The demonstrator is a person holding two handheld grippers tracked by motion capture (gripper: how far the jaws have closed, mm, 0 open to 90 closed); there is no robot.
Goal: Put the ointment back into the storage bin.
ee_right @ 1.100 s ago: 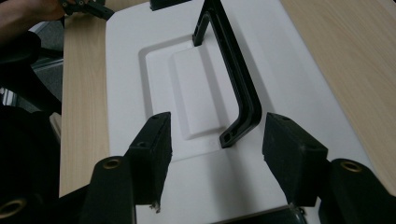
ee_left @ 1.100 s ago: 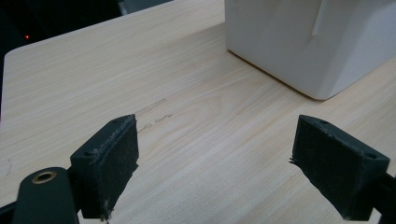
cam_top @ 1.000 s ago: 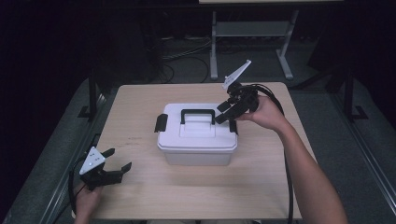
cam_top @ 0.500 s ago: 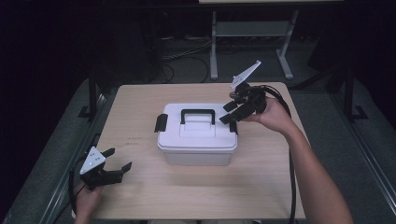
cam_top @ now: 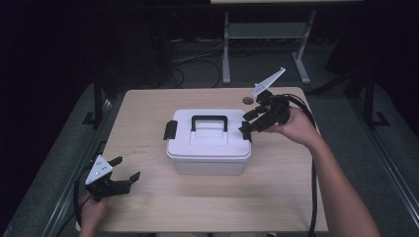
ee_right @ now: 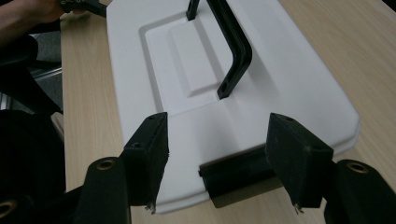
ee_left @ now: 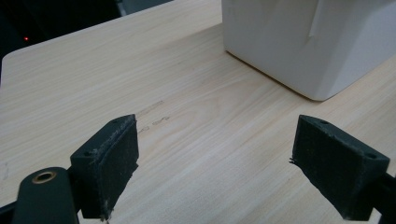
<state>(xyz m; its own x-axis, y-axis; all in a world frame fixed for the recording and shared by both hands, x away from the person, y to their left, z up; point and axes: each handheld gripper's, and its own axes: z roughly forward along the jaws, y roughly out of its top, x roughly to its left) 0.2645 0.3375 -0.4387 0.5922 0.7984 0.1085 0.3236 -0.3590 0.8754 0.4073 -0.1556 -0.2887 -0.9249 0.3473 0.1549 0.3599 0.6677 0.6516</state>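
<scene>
Box: white box (cam_top: 208, 148) with lid on, standing near the middle of the counter (cam_top: 148, 108), a little toward the far edge.
Handle: black handle (cam_top: 209, 121) on top of the lid, raised upright.
Latches: one black latch (cam_top: 170, 130) on the box's left end; another latch (ee_right: 238, 175) on its right end, just below the lid's rim in the right gripper view.
Right tongs: right tongs (cam_top: 248, 124) at the box's right end, spread, nothing pinched; in their own view (ee_right: 224, 156) the jaws stand either side of the right latch, pads clear of it, just over the lid's edge.
Left tongs: left tongs (cam_top: 123, 173) near the counter's near-left corner, well apart from the box, spread wide and holding nothing; their own view (ee_left: 215, 158) shows bare wood between the jaws.
</scene>
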